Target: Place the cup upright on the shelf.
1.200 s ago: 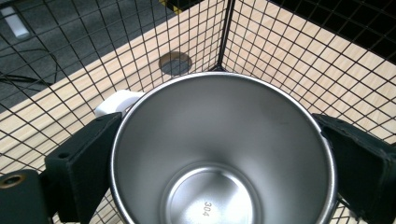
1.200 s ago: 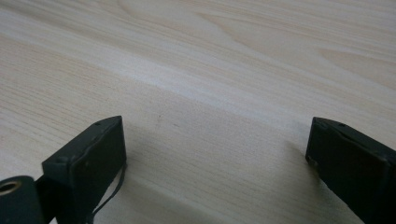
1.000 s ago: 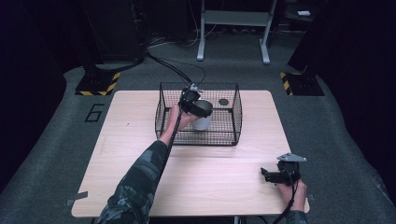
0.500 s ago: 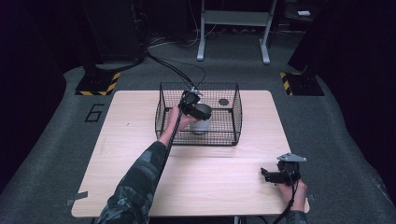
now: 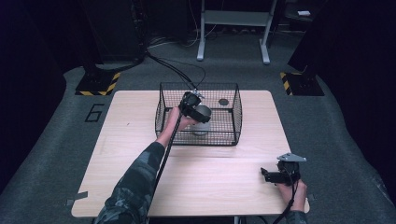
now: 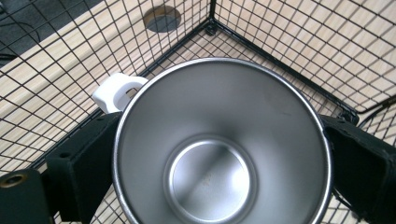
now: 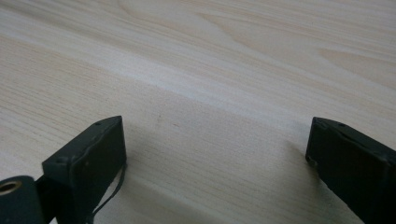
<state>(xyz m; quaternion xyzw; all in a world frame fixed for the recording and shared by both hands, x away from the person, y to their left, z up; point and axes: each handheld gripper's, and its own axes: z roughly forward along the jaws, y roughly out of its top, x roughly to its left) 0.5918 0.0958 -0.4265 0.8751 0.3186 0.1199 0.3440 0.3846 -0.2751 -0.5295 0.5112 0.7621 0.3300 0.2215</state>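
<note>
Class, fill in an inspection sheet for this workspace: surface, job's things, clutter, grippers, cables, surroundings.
Surface: pale wooden table, bare at the front.
Job's things: steel mug with a white handle, inside the black wire basket.
Clutter: a dark round disc by the basket's far corner.
Grippers: left gripper shut on the mug; right gripper open, low over the table.
Cables: black cable along the left forearm.
Surroundings: grey floor, metal stand, striped bases.

The table (image 5: 140, 140) is pale wood with a fine straight grain. The wire basket (image 5: 163, 112) is a black grid. The cup (image 6: 219, 144) is plain silver steel inside, with a white handle (image 6: 114, 91). The sleeve (image 5: 133, 186) is green camouflage. The floor (image 5: 56, 135) is grey, with yellow-and-black striped tape (image 5: 100, 84).
</note>
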